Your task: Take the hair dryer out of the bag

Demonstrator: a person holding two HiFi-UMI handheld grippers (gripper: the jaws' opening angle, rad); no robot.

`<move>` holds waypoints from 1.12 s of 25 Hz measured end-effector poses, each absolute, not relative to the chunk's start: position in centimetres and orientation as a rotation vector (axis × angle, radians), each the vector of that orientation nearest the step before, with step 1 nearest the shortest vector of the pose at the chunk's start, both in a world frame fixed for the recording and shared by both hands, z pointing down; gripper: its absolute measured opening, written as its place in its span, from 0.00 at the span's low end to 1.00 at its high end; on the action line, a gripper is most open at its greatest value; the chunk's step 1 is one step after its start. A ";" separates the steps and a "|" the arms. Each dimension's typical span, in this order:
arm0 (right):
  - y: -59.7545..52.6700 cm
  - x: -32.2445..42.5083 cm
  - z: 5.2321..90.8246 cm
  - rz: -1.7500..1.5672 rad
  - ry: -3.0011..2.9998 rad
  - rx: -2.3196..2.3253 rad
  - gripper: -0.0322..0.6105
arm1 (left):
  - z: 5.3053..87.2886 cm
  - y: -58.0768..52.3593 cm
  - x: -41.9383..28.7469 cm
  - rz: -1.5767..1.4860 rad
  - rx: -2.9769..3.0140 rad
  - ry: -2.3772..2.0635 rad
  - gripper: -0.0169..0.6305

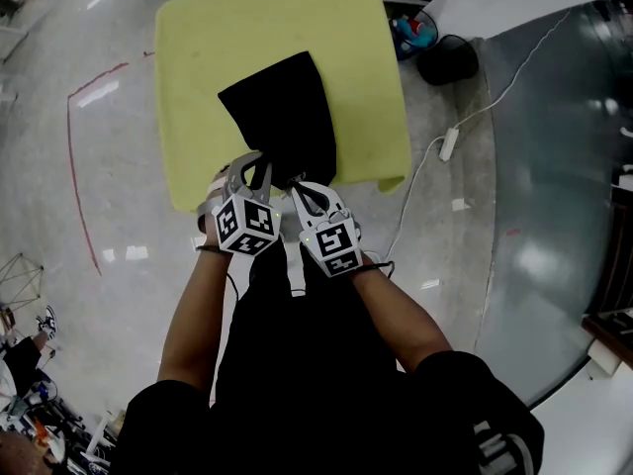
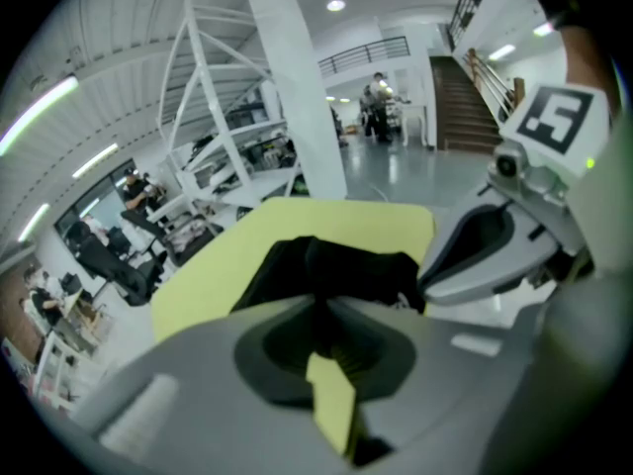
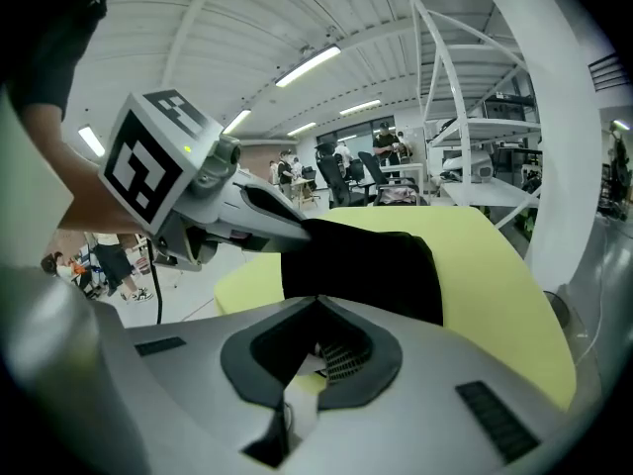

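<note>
Apparent opening step: left tool (image 2: 318, 303) clamped on the bag's (image 1: 282, 117) lower edge, right tool (image 3: 316, 305) closed beside it; next, presumably spread the mouth.

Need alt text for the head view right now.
Seen from above, a black bag lies on a yellow-green table. The left hand-held gripper pinches its near edge, and the right hand-held gripper is closed beside it. No hair dryer shows.
</note>
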State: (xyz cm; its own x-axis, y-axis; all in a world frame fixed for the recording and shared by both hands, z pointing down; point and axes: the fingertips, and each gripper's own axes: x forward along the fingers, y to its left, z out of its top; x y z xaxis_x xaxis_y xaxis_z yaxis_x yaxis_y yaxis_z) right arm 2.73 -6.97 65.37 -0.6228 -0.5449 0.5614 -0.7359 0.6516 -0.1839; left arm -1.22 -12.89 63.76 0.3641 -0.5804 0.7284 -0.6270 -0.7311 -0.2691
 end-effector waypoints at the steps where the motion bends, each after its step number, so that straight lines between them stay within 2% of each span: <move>1: -7.2 2.6 65.8 0.565 -2.396 1.004 0.05 | 63.7 -13.0 -1.3 1.321 2.550 -1.129 0.05; 12: -10.0 0.8 67.9 0.519 -2.342 0.997 0.06 | 63.8 -13.5 -1.5 1.282 2.569 -1.106 0.05; 13: -10.4 0.8 68.1 0.524 -2.332 1.006 0.08 | 63.8 -13.6 -1.6 1.277 2.570 -1.104 0.05; 16: -11.5 1.3 68.9 0.549 -2.284 1.047 0.24 | 63.7 -13.7 -1.8 1.259 2.574 -1.098 0.05; 21: -13.7 1.9 70.3 0.600 -2.192 1.123 0.38 | 63.6 -13.8 -2.0 1.242 2.571 -1.093 0.05; 28: -15.6 0.9 72.3 0.633 -2.039 1.103 0.44 | 64.1 -14.5 -2.5 1.235 2.566 -1.115 0.05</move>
